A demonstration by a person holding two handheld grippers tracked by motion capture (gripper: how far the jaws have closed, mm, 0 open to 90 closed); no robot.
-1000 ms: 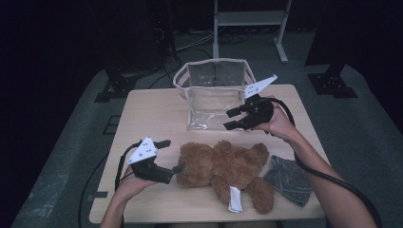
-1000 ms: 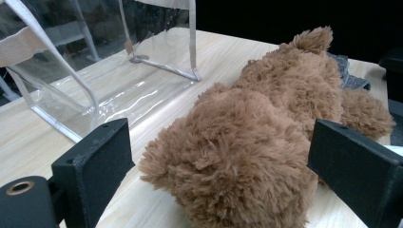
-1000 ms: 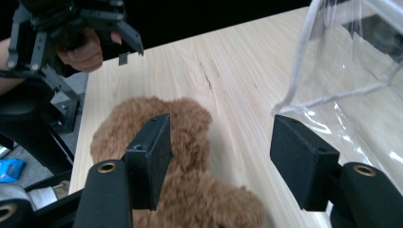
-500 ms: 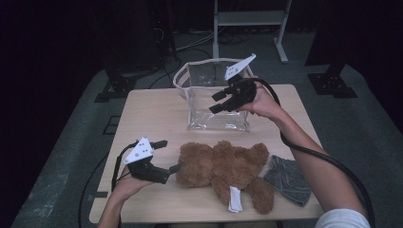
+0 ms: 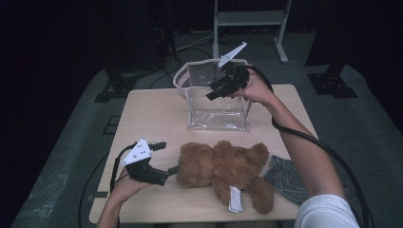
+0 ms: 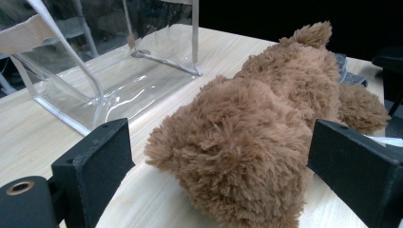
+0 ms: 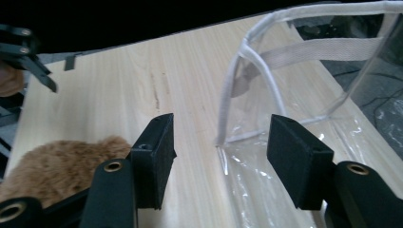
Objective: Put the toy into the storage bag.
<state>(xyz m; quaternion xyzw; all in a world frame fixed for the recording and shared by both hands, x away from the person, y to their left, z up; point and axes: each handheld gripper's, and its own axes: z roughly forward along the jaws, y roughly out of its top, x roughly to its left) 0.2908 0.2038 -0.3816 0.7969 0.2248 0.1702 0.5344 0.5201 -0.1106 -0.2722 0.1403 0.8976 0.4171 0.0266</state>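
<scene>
At the near edge of the tabletop (image 5: pixel 142 118) lies a brown teddy bear (image 5: pixel 223 166). The left hand-held gripper (image 5: pixel 164 159) stands wide around its head. A grey cloth (image 5: pixel 287 178), perhaps a pouch, lies right. Farther, the right hand-held gripper (image 5: pixel 211 92) hovers wide over the clear bag (image 5: pixel 216 102).

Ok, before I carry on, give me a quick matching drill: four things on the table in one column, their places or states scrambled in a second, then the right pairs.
Things:
1. teddy bear
2. clear bag
3. grey cloth
4. left gripper

Places or states:
A. standing upright at the table's far side
B. open, jaws either side of the bear's head
C. lying along the near edge, mid-table
D. flat at the near right corner, beside the bear

Pairs: 1-C, 2-A, 3-D, 4-B
</scene>
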